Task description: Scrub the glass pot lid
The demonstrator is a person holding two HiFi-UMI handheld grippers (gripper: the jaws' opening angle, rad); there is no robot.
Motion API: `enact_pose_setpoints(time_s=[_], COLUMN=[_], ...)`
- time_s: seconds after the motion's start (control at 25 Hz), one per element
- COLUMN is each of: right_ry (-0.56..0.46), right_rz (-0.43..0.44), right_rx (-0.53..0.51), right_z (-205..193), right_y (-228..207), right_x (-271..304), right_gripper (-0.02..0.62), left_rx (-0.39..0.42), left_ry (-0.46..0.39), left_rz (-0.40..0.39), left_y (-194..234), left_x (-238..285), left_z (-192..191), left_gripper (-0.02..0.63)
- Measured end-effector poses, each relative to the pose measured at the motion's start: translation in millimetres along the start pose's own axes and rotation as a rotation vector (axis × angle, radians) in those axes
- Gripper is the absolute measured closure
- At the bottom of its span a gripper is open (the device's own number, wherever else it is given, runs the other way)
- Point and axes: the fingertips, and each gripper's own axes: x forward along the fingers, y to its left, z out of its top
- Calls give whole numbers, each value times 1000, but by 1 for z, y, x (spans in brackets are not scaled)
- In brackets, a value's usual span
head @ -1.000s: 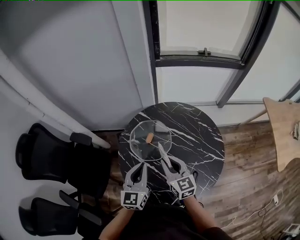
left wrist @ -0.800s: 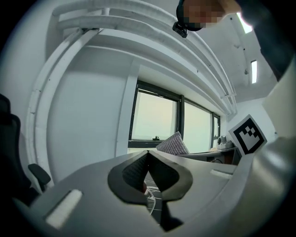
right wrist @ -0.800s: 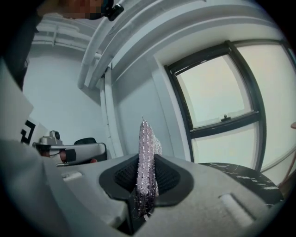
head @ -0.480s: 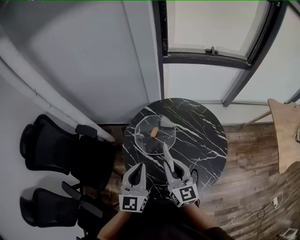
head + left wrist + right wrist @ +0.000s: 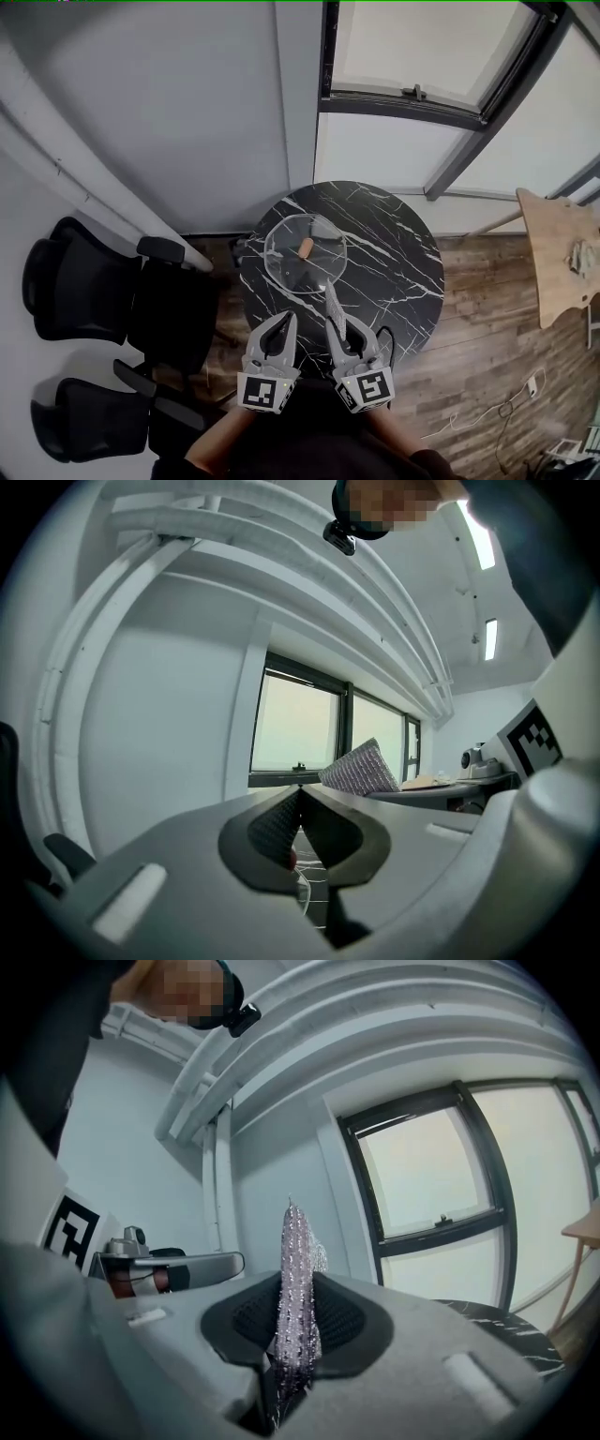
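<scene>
Round black marble surface with white veins (image 5: pixel 394 272), seen from the head view. One thing lies on it: a round clear glass pot lid (image 5: pixel 284 267), flat, knob side up, in the 10 o'clock part of the surface, its rim near the surface's edge at 9 o'clock. A small tan knob (image 5: pixel 306 248) sits at the lid's centre. The surface's dark veined edge also shows at 4 o'clock in the right gripper view (image 5: pixel 487 1314).

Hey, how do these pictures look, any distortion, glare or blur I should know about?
Head view: even daylight, sharp, walls bowed slightly, little glare on the glass lid. Left gripper view: strong fisheye, black corners, window washed out. Right gripper view: same fisheye, silvery scrub cloth sharp between the jaws.
</scene>
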Motion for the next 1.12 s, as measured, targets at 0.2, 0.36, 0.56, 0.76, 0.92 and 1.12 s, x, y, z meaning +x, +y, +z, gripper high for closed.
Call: enact_pose_setpoints(time_s=[0.2,0.36,0.56,0.76,0.92,1.12], right_ry=[3,-5,-20,-31,-31,-28], right_rz=[-27,-47,-58,-59,-65,-60], right_rx=[-22,-25,-32,-37,-32,-38], right_z=[-2,-1,3,7,8,8], right_y=[17,25,30,33,30,25], right_x=[6,11,14,14,14,11], right_gripper=[522,523,522,523,522,522], left_rx=[16,29,28,17,23,21], left_ry=[3,0,-2,-10,-20,-13], left_rz=[-31,-35,-38,-52,-55,-56], left_y=[10,20,27,28,27,22], left_x=[-11,-17,-20,-19,-15,-13], left_z=[4,3,4,6,9,6], left_gripper=[603,603,603,603,603,603])
